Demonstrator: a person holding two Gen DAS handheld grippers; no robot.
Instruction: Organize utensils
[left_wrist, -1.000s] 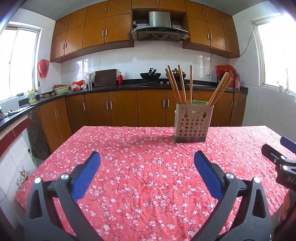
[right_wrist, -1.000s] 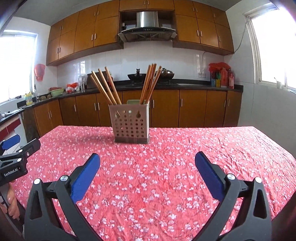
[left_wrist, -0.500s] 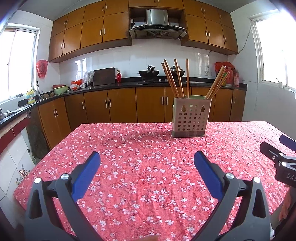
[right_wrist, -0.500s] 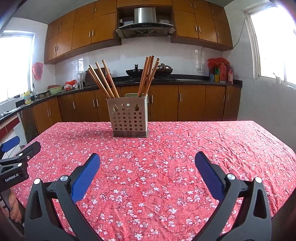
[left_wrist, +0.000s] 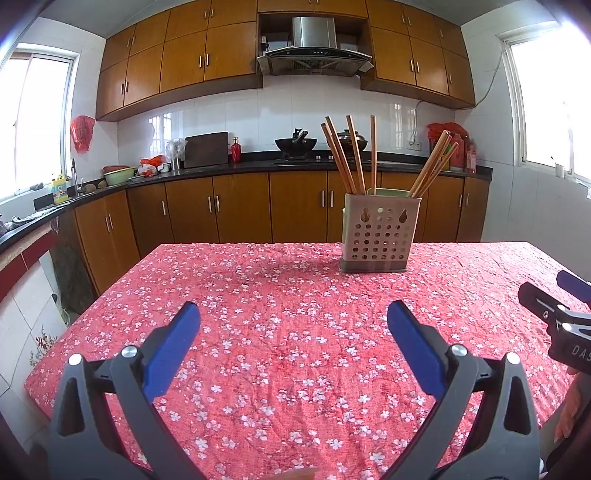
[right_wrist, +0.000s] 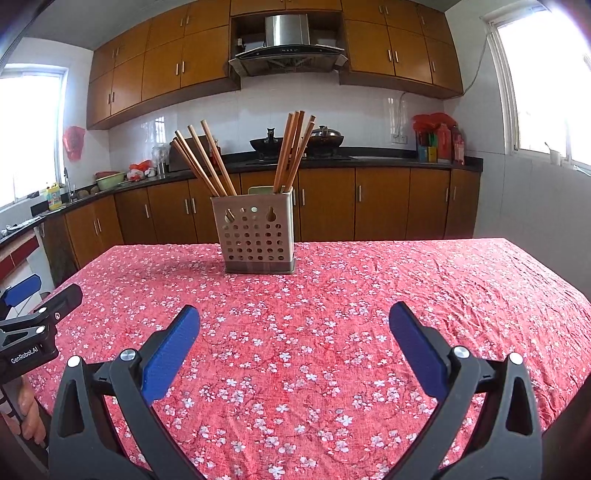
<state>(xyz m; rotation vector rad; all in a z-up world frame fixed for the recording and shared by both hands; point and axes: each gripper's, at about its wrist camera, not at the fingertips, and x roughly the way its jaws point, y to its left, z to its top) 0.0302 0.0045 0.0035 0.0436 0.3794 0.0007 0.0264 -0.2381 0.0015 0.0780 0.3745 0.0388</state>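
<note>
A perforated beige utensil holder (left_wrist: 379, 234) stands upright on the far part of the red flowered table (left_wrist: 295, 332). Several wooden chopsticks (left_wrist: 347, 155) stand in it in two bunches, left and right. The holder also shows in the right wrist view (right_wrist: 257, 232) with its chopsticks (right_wrist: 291, 151). My left gripper (left_wrist: 293, 317) is open and empty, low over the table's near part, well short of the holder. My right gripper (right_wrist: 294, 319) is open and empty, level with it on the right. Each gripper shows at the other view's edge.
Wooden kitchen cabinets (left_wrist: 240, 210) and a black counter with a wok (left_wrist: 296, 142) run behind the table. A sink counter (left_wrist: 37, 218) lies along the left wall. Windows are at left and right. The table edges fall off at left (left_wrist: 85, 306) and right (right_wrist: 554, 280).
Both grippers have drawn back and tilted up a little, so the holder sits slightly lower and farther in view. Both stayed open and empty.
</note>
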